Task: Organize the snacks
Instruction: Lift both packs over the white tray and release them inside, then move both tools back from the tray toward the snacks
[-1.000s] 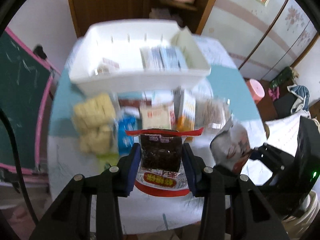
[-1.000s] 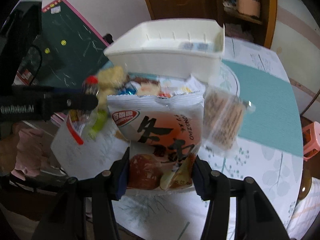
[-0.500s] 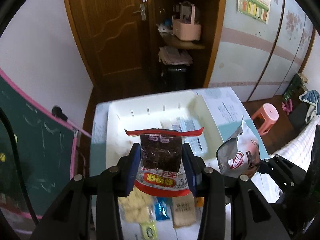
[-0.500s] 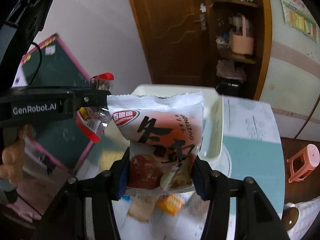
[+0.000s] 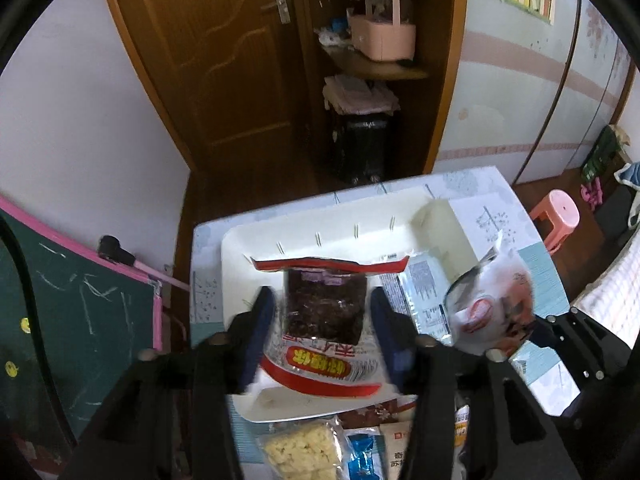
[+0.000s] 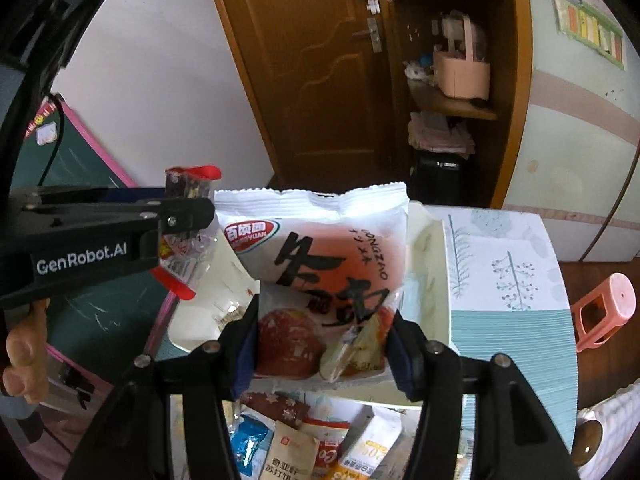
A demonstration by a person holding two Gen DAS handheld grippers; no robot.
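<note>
My left gripper [image 5: 323,316] hangs over the white tray [image 5: 340,220]. Its jaws are opening. A dark snack packet with red trim [image 5: 324,304] is still between the blue pads, with a narrow gap showing on each side. In the right wrist view the left gripper [image 6: 192,208] reaches in from the left with the dark packet [image 6: 188,184] at its tip. My right gripper [image 6: 322,332] grips a white bun packet [image 6: 320,264] by its lower half, pads against it and just starting to ease. It is above the tray's [image 6: 428,280] near side. In the left wrist view the white packet [image 5: 492,300] shows at right.
A silver packet [image 5: 424,292] lies in the tray. Several loose snacks lie on the table in front of it, among them a yellow rice cake [image 5: 300,452] and a blue packet [image 6: 248,444]. A pink-framed chalkboard [image 5: 80,320] stands left, a pink stool [image 5: 560,216] right.
Both grippers have moved forward and up, from above the snack pile to over the tray. The left jaws have widened off the dark packet. The right still carries the white packet.
</note>
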